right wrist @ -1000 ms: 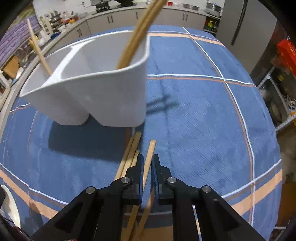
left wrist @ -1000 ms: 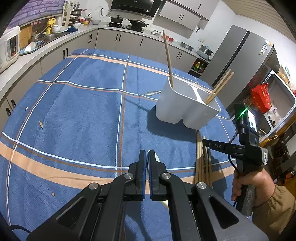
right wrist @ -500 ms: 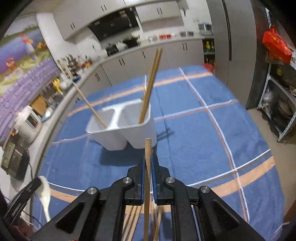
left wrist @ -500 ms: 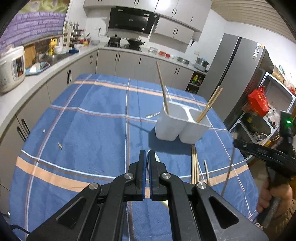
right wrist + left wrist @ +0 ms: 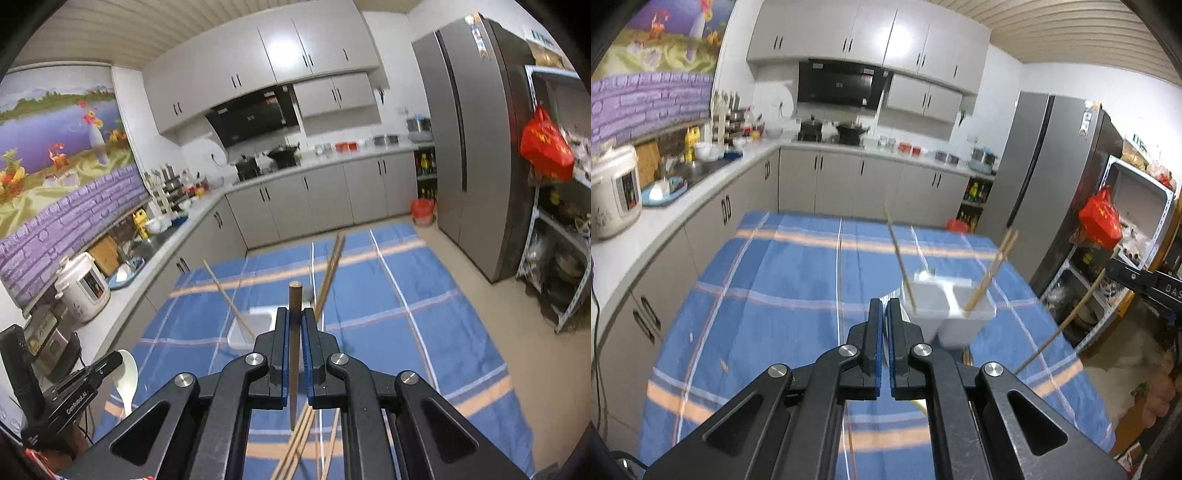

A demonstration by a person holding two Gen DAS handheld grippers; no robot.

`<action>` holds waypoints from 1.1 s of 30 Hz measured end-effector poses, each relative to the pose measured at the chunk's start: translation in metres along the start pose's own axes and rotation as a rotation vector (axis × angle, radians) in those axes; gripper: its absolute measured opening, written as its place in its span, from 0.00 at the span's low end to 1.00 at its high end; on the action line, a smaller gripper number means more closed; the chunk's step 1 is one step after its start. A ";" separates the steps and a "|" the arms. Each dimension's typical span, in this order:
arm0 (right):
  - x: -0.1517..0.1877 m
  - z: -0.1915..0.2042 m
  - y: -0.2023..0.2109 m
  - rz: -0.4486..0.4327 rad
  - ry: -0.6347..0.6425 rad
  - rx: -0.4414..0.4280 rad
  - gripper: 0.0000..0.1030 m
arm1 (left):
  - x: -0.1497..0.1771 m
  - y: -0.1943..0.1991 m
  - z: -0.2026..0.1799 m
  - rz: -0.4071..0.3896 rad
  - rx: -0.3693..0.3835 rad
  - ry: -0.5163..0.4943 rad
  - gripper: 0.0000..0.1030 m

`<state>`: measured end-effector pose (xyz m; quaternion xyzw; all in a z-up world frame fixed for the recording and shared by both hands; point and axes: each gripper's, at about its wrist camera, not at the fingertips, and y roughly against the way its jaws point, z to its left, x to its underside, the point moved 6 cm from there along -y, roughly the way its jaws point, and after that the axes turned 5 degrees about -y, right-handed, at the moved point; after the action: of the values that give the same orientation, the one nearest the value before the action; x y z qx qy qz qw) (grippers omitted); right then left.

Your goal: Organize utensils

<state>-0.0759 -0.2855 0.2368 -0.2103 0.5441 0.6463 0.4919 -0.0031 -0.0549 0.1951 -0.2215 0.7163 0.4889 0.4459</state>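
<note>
My left gripper [image 5: 884, 306] is shut on a white spoon [image 5: 125, 376], held high above the blue plaid table [image 5: 775, 295]. The right gripper [image 5: 294, 314] is shut on one wooden chopstick [image 5: 294, 332], which hangs down from the jaws, also up over the table. Below and ahead stands the white two-compartment holder [image 5: 945, 314]. A single chopstick [image 5: 899, 258] leans in its left compartment and a pair [image 5: 991, 273] in its right. Several loose chopsticks [image 5: 303, 435] lie on the cloth under my right gripper. The right gripper [image 5: 1112, 266] shows at the left wrist view's right edge.
A kitchen counter with a rice cooker [image 5: 613, 192] runs along the left. The grey fridge [image 5: 1052, 184] stands behind the table's far right corner. A metal shelf with a red bag [image 5: 1100, 218] is at the right. A small scrap [image 5: 723, 366] lies on the cloth.
Both grippers have risen well above the table. The right one lifted a chopstick off the loose pile. The left one carried the spoon up, so the holder looks smaller and lower.
</note>
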 end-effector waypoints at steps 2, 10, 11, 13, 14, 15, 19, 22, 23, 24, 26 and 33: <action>-0.016 0.004 0.002 -0.020 0.008 -0.013 0.06 | -0.019 -0.003 -0.004 -0.035 -0.008 -0.009 0.02; -0.080 0.009 -0.015 -0.087 0.029 -0.063 0.06 | -0.097 -0.048 -0.038 -0.173 -0.111 -0.118 0.02; -0.084 0.008 -0.020 -0.091 0.034 -0.060 0.06 | -0.105 -0.061 -0.046 -0.184 -0.135 -0.145 0.02; -0.091 0.004 -0.035 -0.088 0.034 -0.054 0.06 | -0.112 -0.082 -0.056 -0.189 -0.172 -0.181 0.02; -0.092 0.000 -0.043 -0.081 0.029 -0.053 0.06 | -0.115 -0.091 -0.060 -0.189 -0.182 -0.193 0.02; -0.093 -0.004 -0.053 -0.073 0.023 -0.050 0.06 | -0.116 -0.105 -0.066 -0.189 -0.207 -0.219 0.02; -0.090 -0.021 -0.084 -0.048 0.006 -0.036 0.06 | -0.114 -0.152 -0.083 -0.183 -0.277 -0.308 0.02; -0.082 -0.030 -0.104 -0.024 -0.006 -0.035 0.06 | -0.106 -0.179 -0.089 -0.161 -0.300 -0.346 0.02; -0.080 -0.032 -0.109 -0.016 -0.008 -0.035 0.06 | -0.103 -0.189 -0.091 -0.151 -0.303 -0.356 0.02; -0.077 -0.034 -0.114 -0.007 -0.009 -0.034 0.06 | -0.099 -0.195 -0.092 -0.144 -0.306 -0.361 0.02; -0.069 -0.037 -0.125 0.014 -0.015 -0.036 0.06 | -0.092 -0.208 -0.092 -0.123 -0.307 -0.365 0.02; -0.040 -0.035 -0.153 0.091 -0.005 -0.044 0.06 | -0.069 -0.225 -0.087 -0.078 -0.307 -0.367 0.02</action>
<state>0.0638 -0.3450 0.1819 -0.1944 0.5374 0.6805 0.4586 0.1645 -0.2369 0.1520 -0.2218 0.5316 0.6063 0.5483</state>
